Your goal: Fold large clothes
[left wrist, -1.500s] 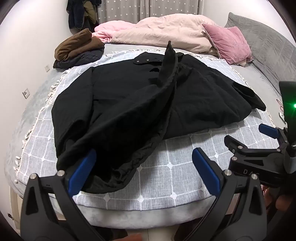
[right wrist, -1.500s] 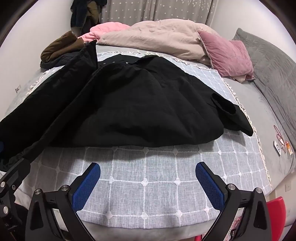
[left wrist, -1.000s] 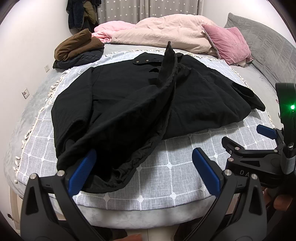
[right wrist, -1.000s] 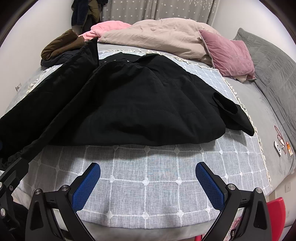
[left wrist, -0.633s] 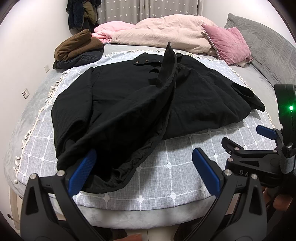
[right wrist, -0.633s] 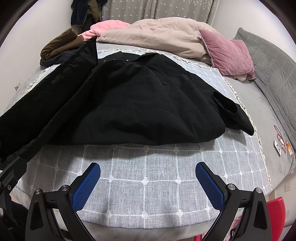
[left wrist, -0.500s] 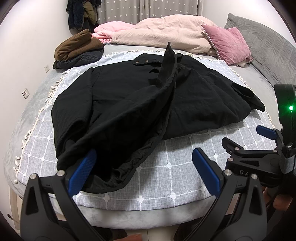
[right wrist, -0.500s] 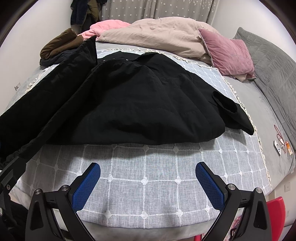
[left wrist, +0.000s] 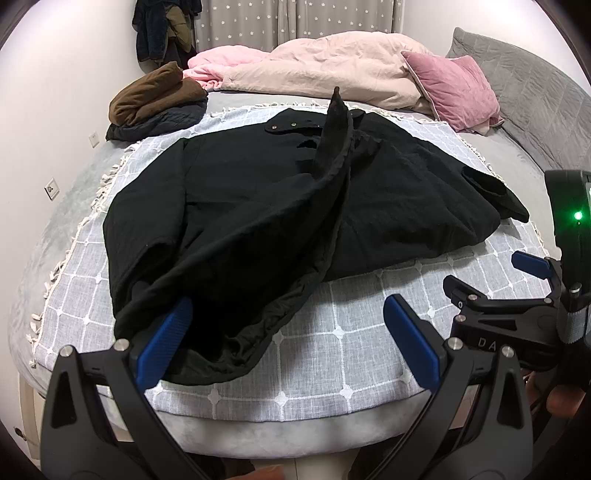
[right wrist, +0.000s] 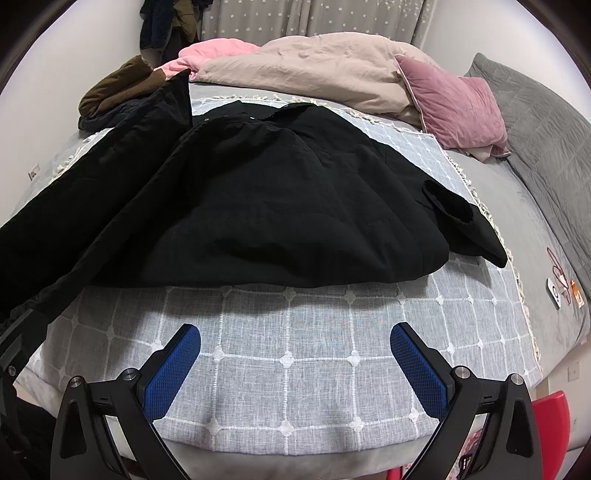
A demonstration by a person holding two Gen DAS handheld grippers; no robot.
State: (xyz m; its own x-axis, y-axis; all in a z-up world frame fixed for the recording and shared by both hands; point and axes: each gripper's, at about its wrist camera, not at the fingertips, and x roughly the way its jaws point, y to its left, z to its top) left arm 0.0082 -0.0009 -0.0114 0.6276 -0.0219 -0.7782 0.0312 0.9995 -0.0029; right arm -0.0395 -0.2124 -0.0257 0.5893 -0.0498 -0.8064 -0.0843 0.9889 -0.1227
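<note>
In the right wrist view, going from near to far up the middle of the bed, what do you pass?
right gripper → checked blanket → black coat → beige duvet → starred curtain

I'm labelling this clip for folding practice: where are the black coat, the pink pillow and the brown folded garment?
black coat (left wrist: 258, 199): left wrist view, on its front panel.
pink pillow (left wrist: 452, 86): left wrist view, on its face.
brown folded garment (left wrist: 155, 92): left wrist view, on its top.
</note>
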